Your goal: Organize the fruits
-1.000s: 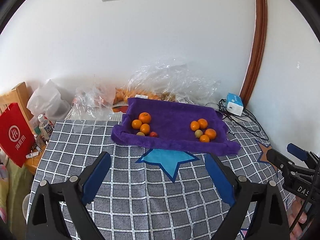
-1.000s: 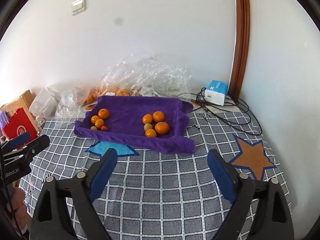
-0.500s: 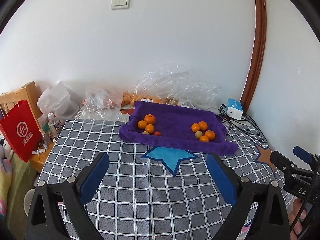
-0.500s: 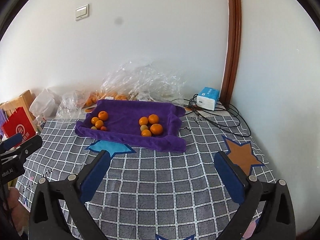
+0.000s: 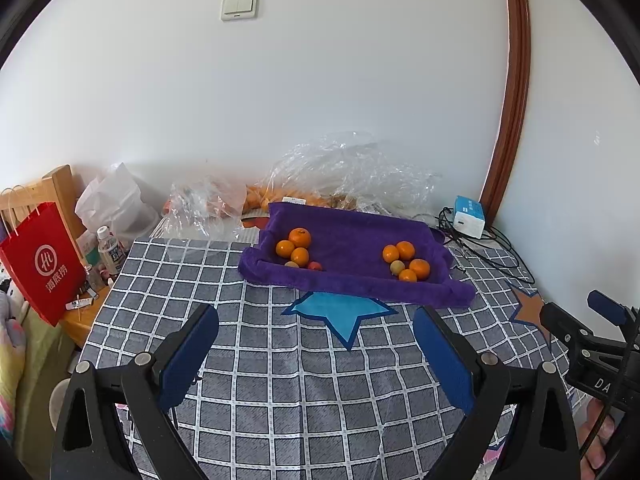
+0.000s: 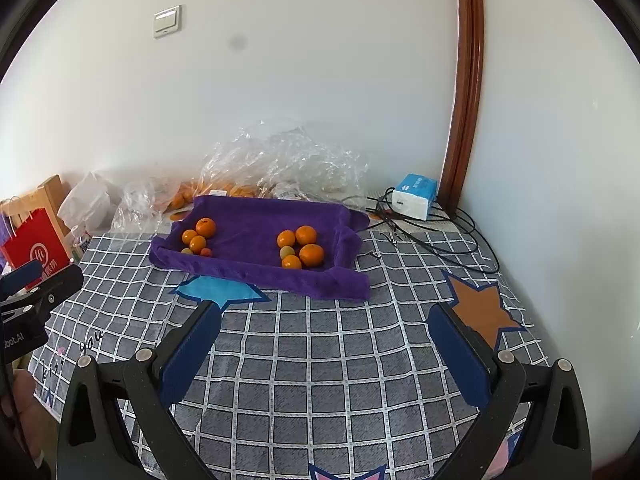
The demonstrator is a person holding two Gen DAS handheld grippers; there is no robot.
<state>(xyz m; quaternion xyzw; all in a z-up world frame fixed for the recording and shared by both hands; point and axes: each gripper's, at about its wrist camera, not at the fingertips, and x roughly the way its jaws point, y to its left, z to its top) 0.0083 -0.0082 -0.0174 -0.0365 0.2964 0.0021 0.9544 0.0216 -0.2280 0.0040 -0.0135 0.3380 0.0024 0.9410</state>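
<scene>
Judging by looks, the fruits are light, round, firm-skinned but bruisable, prone to roll; best pinched across the widest part w/ gentle squeeze, coming from above so neighbours aren't knocked. Small ones need finer aim.

Two clumps sit on a purple towel [image 5: 352,240] w/ rolled-up edges, at the far side of the tabletop [image 5: 280,380] near the wall. Left clump [image 5: 297,250]: three oranges, plus a small yellowish one and a small red one at the towel's near edge. Right clump [image 5: 406,262]: four oranges around one pale greenish fruit. Skins glossy, bright.

Left gripper [image 5: 316,356] spread wide, nothing between pads, hovering over the tabletop's near part, well short of the towel. Right gripper [image 6: 324,356] likewise spread, empty.
</scene>
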